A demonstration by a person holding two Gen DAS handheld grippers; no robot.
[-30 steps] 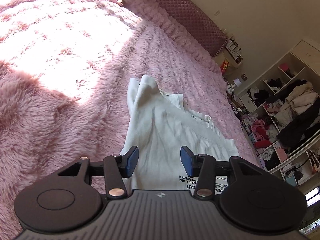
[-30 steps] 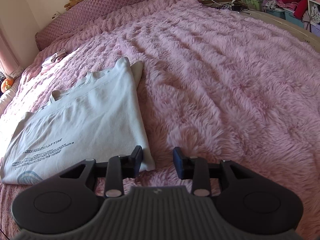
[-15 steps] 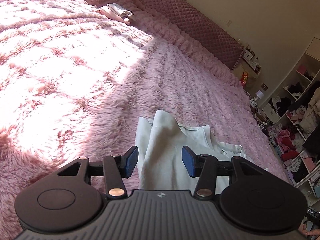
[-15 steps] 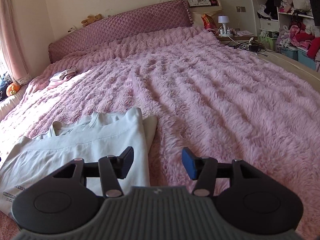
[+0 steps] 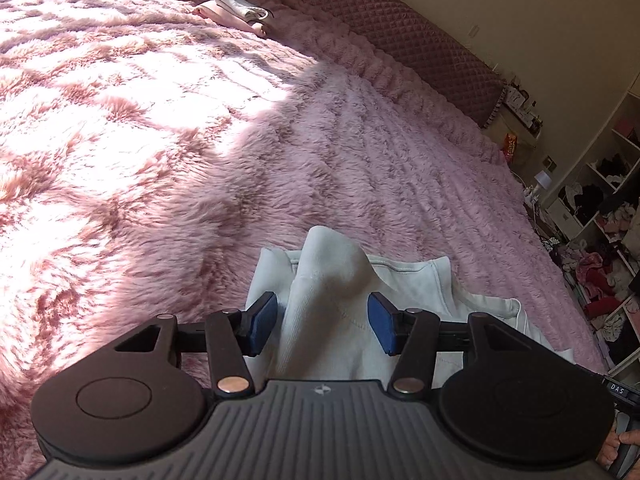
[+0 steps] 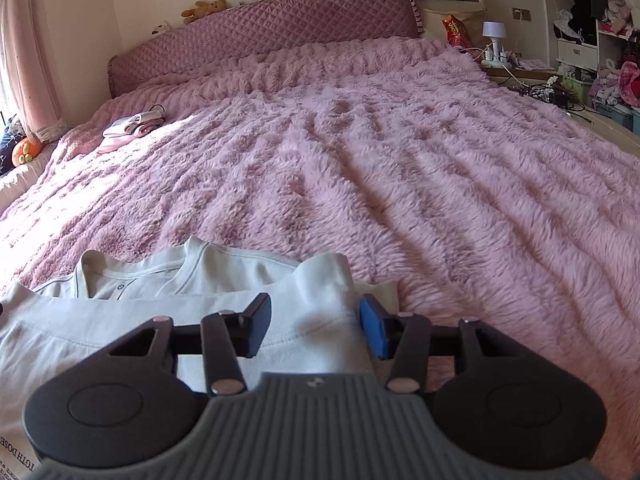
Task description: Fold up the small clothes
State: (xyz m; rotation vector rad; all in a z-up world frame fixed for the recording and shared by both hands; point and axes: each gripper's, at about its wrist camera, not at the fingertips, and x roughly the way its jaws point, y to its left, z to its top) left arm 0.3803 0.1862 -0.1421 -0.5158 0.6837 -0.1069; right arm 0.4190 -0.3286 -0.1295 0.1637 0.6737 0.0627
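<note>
A small white shirt (image 5: 408,280) lies on the pink furry bed cover (image 5: 200,160), partly folded lengthwise. In the left wrist view my left gripper (image 5: 322,323) is open, its blue pads on either side of a raised fold of the shirt's sleeve end. In the right wrist view the shirt (image 6: 224,276) shows its collar and buttons, with dark print at the lower left. My right gripper (image 6: 314,327) is open, straddling the shirt's shoulder corner near its right edge.
A small pile of folded clothes (image 5: 236,10) lies near the quilted headboard (image 6: 260,36); it also shows in the right wrist view (image 6: 132,126). A nightstand with a lamp (image 6: 494,42) and cluttered shelves (image 5: 600,240) stand to the right of the bed.
Both grippers have moved from the shirt's hem end up to its collar end and come lower. Both stay open.
</note>
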